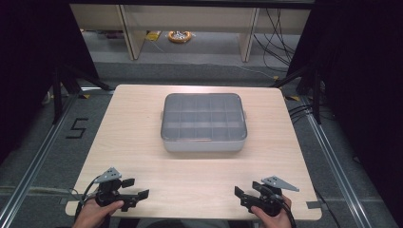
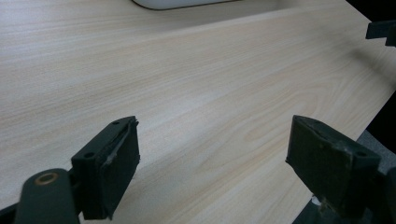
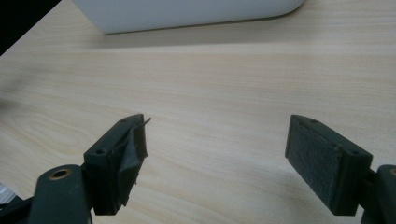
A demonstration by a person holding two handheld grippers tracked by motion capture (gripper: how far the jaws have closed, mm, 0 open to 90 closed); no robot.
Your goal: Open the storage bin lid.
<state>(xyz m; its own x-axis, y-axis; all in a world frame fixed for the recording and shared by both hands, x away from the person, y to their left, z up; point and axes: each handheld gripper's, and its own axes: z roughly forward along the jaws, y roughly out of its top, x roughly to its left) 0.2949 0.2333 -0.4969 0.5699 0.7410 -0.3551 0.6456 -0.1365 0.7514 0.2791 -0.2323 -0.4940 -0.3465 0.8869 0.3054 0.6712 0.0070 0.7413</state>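
Table (image 1: pixel 142 142): pale wood, fine lengthwise grain. Box (image 1: pixel 204 142) at table centre: light grey walls, translucent smoky-grey lid showing grid of compartments. Left hand-held gripper (image 1: pixel 138 187) and right hand-held gripper (image 1: pixel 240 197) at table's near edge: black, grey top plates. Floor around table: dark grey.

I can't read the lidded box's (image 1: pixel 204 122) contents through its cloudy lid; both gripper views crop it.

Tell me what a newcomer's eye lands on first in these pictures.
The grey box with a see-through lid over rows of compartments stands alone in the middle of the pale wooden table. At the near edge, two hands each hold a black claw: the left claw and the right claw both gape open with nothing between their jaws, well short of the box.
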